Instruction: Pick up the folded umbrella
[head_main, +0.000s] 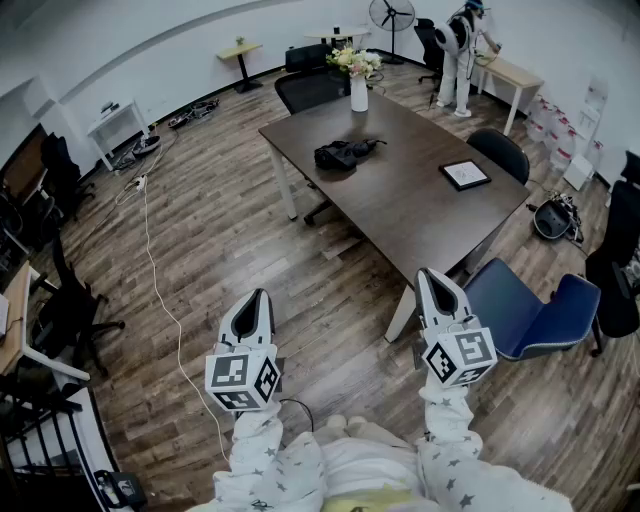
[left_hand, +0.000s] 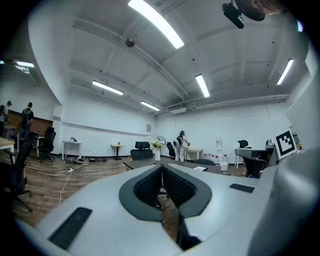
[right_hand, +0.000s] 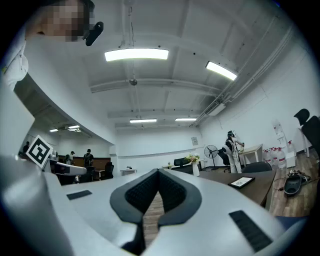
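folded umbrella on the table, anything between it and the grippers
Nothing visible blocks it. The folded umbrella lies on the dark table; only open floor and the table's near edge separate it from the left gripper and right gripper. The flower vase stands behind it.

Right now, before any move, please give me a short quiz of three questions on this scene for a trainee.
1. True or false: the left gripper touches the folded umbrella.
2. What stands on the table beyond the umbrella? A) a vase of flowers B) a laptop C) a kettle
3. Fill in: the jaws of the left gripper and the right gripper are both ____.
Key: 1 false; 2 A; 3 shut.
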